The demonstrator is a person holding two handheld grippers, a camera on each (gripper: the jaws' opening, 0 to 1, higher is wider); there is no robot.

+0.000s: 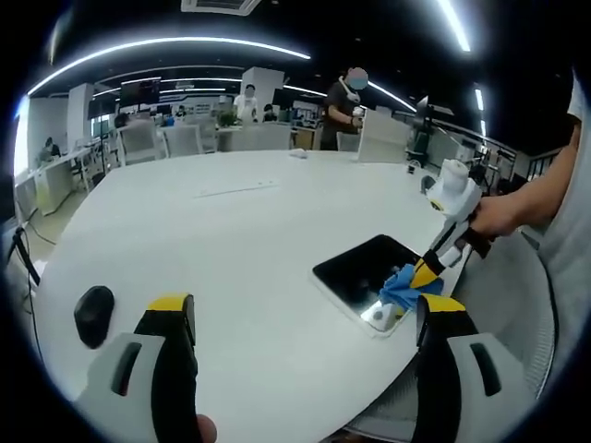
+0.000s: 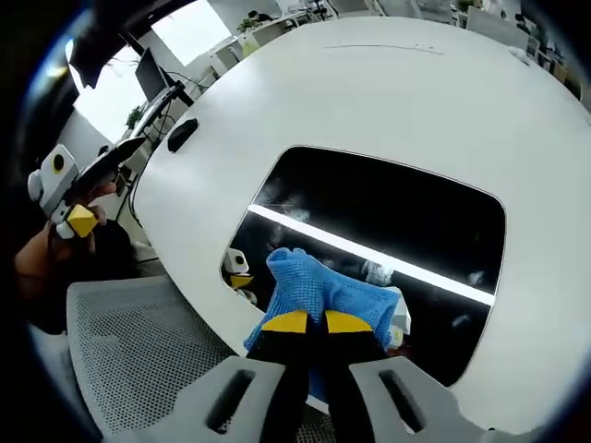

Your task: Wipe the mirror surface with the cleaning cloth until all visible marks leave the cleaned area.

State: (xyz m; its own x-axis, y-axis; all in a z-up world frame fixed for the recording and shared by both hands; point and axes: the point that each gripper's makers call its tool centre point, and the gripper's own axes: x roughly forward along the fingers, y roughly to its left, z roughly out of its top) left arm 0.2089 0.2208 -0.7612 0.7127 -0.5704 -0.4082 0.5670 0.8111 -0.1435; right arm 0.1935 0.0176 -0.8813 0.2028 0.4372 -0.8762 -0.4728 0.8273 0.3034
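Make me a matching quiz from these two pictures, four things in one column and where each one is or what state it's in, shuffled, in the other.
Things:
1. cleaning cloth
2. mirror
3. computer mouse
4. left tool

Places or states:
A. lying flat near the table edge, reflecting a strip of ceiling light
B. open, jaws wide apart above the white table
C. pinched in the right tool, pressed on the glass
D. black, alone on the table, apart from the mirror

Pairs: 1-C, 2-A, 3-D, 4-B
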